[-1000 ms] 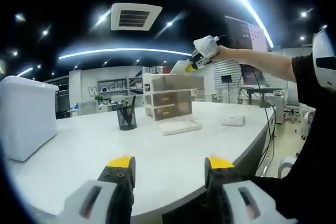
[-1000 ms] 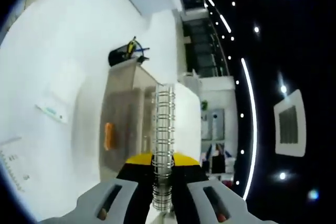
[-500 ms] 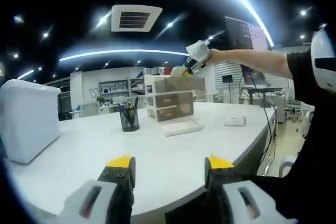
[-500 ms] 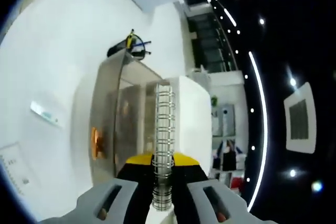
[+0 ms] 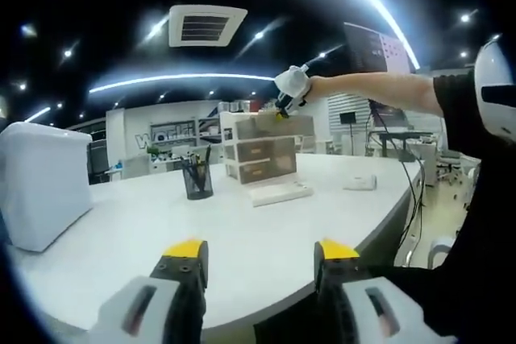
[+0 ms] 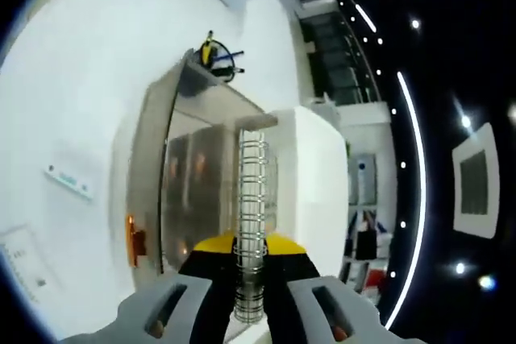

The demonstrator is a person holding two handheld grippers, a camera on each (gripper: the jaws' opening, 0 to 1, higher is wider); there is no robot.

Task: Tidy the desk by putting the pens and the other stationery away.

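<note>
Item held: spiral-bound notebook [image 6: 253, 223], white, gripped at its wire spine by the right tongs [image 6: 251, 257], which are closed narrowly on it.
Position of item: held edge-on above the drawer unit [image 6: 193, 191]; whether it touches the top cannot be told from the right gripper view.
Right tongs, seen from afar: carried at the end of an outstretched arm, over the drawer unit [image 5: 262, 151] in the left gripper view [image 5: 284, 106].
Left tongs [image 5: 258, 259]: held wide apart and empty, low over the near edge of the surface [image 5: 161, 223].
Pen cup [image 5: 194, 179]: black mesh, pens standing in it, just beside the drawer unit.
Other stationery: flat white pad-like object [image 5: 278, 193] lying in front of the drawers; small white item [image 5: 359, 184] well apart to one side; identity of both uncertain.
White box [image 5: 40, 179]: large, standing at the far end of the surface.
Step judged: notebook is being placed on top of the drawer unit; the rest is judged not yet put away.
Risk: a release while the notebook is edge-on and unsupported would let it topple or slide off the smooth top onto the pad or pen cup.
Risk: the wire spine could snag on the tongs at opening, dragging the notebook askew.
</note>
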